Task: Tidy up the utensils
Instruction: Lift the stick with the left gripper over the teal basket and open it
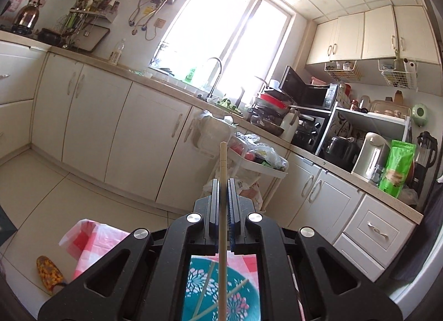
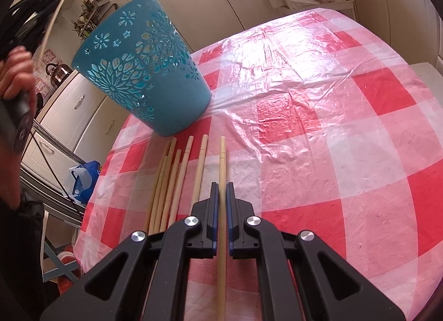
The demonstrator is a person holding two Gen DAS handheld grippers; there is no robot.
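My left gripper [image 1: 223,182] is shut on a wooden chopstick [image 1: 223,160] and holds it upright above the teal cut-out holder [image 1: 243,293], which has two chopsticks inside. In the right wrist view the teal holder [image 2: 144,72] stands on the red-checked tablecloth [image 2: 318,127], with the left gripper and its chopstick [image 2: 55,13] above and left of it. My right gripper [image 2: 222,186] is shut on a chopstick [image 2: 222,160] that lies on the cloth. Several more chopsticks [image 2: 177,177] lie side by side to its left.
Kitchen cabinets [image 1: 110,116] and a cluttered counter with appliances [image 1: 318,116] run behind the table. A white trolley with bags [image 1: 260,160] stands by the cabinets. The table's left edge [image 2: 91,199] is close to the loose chopsticks.
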